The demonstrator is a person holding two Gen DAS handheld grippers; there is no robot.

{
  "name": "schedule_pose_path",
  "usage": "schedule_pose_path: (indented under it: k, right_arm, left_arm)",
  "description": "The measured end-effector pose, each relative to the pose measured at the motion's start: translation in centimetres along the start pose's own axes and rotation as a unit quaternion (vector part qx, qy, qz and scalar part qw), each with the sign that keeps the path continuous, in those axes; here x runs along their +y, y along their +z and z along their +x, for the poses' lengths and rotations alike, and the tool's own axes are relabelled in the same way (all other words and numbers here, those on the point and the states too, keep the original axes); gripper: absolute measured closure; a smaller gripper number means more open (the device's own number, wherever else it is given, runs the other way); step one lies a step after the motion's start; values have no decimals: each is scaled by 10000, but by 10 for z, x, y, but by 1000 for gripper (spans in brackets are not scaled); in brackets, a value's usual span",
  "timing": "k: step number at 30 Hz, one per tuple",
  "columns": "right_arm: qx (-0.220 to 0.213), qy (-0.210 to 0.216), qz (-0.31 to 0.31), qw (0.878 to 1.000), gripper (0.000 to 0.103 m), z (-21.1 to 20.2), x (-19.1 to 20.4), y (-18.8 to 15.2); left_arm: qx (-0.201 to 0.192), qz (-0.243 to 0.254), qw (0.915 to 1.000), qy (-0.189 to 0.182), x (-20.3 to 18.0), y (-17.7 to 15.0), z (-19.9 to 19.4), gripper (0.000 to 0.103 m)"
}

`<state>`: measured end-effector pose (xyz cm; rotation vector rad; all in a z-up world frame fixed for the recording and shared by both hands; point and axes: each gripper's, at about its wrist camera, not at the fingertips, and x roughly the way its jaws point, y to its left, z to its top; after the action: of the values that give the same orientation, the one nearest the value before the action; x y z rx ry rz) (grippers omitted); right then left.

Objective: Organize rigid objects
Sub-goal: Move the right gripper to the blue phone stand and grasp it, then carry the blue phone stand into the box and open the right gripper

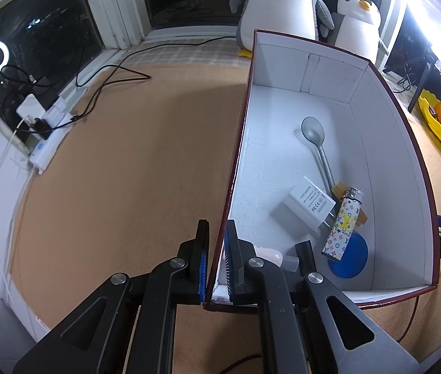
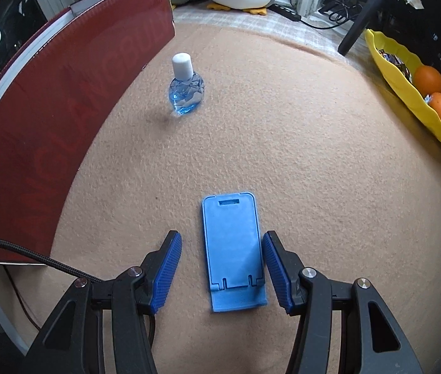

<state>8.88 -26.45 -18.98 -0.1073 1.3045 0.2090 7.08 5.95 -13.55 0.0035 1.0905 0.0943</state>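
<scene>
Two claws: left claw (image 1: 217, 258) pinches the box (image 1: 401, 143) wall; centre your spread right claw (image 2: 222, 268) over the stand (image 2: 233, 249), then squeeze.

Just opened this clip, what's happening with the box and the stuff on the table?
A person is sorting small items into a red box. The left gripper is clamped on the box's near wall, steadying it. Inside lie a spoon, a white charger and a patterned lighter. The right gripper is open, straddling a blue phone stand lying flat on the tan cloth. A small blue bottle stands farther off, outside the box.
</scene>
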Motion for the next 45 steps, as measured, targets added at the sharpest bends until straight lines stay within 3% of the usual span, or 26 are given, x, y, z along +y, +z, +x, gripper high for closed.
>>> schedule_pose_path:
  k: [7, 14, 22, 36, 45]
  right_arm:
    - [25, 22, -123, 9999, 53, 2, 2, 3]
    - [77, 16, -155, 9998, 70, 0, -1, 5]
    - [-19, -33, -52, 10000, 70, -5, -1, 2]
    - [-984, 7, 115, 9951, 70, -79, 3, 29]
    - [-1457, 349, -321, 9882, 70, -117, 56, 56]
  left_arm:
    - [-10, -39, 10000, 42, 1, -2, -1, 95]
    - [-21, -77, 10000, 46, 1, -3, -2, 95]
    - [-24, -80, 10000, 45, 1, -3, -2, 95]
    - [-84, -119, 9999, -28, 2, -3, -3, 95]
    - [-135, -122, 9998, -85, 3, -5, -3, 95]
